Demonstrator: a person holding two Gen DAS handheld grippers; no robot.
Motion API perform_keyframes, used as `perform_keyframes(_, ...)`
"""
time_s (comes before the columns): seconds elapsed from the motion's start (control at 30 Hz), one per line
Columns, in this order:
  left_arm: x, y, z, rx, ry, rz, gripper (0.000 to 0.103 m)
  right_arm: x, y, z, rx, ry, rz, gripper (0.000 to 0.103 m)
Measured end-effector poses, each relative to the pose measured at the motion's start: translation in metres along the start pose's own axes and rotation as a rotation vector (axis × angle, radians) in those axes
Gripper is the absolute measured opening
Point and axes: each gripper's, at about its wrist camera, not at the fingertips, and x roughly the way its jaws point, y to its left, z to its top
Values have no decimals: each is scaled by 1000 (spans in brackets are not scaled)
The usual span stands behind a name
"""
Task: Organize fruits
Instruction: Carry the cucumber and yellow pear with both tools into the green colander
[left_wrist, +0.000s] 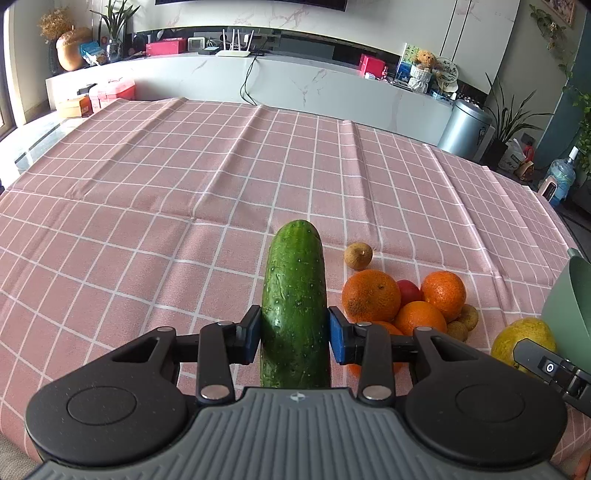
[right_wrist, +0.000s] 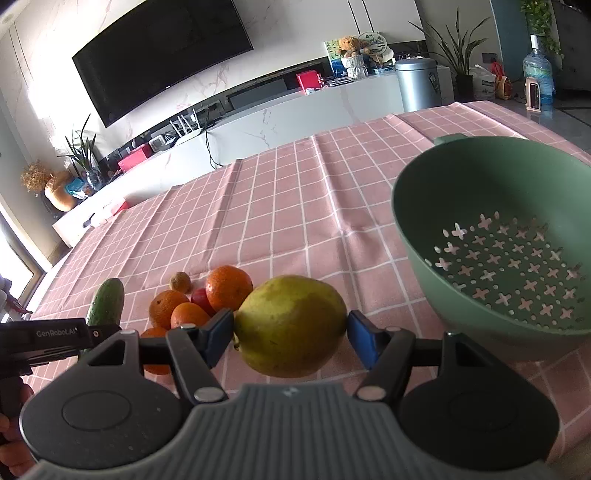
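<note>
A: What is the left hand-held gripper (left_wrist: 294, 338) doing?

B: Its blue pads (left_wrist: 338, 340) are pressed against both flanks of a long, bumpy dark-green cucumber (left_wrist: 294, 295), which points straight ahead between the fingers. The grip sits at mid-length, likely so the cucumber balances and does not tip.

A: And the right hand-held gripper (right_wrist: 290, 334)?

B: It is closed across the widest part of a round yellow-green fruit with a smooth skin (right_wrist: 290, 326), possibly a pear or a guava. The fruit looks lifted off the pink checked cloth covering the surface (right_wrist: 295, 206).

A: Where does it go?

B: My guess is the sage-green plastic colander with cross-shaped holes (right_wrist: 406, 206), which sits ahead and to the right of that gripper, near it, with nothing in it yet.

A: What remains?

B: A cluster just left of the right gripper and just right of the left one: several rough-skinned oranges (left_wrist: 370, 295) touching one another, a small red fruit (left_wrist: 409, 291) wedged among them, and little brown round fruits, one (left_wrist: 358, 255) lying slightly apart, farther ahead. They are heaped together, so picking from the outside inward seems wise, lest the oranges roll.
</note>
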Motion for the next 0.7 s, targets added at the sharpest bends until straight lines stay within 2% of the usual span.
perform_keyframes(0.2,-31,-13,2,18,-50,-43,42,-29,2,1,-13,-39,45,64)
perform_keyframes(0.33,-51,-32,7,30,-77,-99,42,-54,-1,6,-16,-87,56,64)
perform_keyframes(0.5,-68,-70,19,74,-84,-195,42,-90,-19,21,-16,-145,32,64)
perform_keyframes(0.7,-70,-135,27,158,-72,-316,42,-114,-58,41,-16,-150,-19,64)
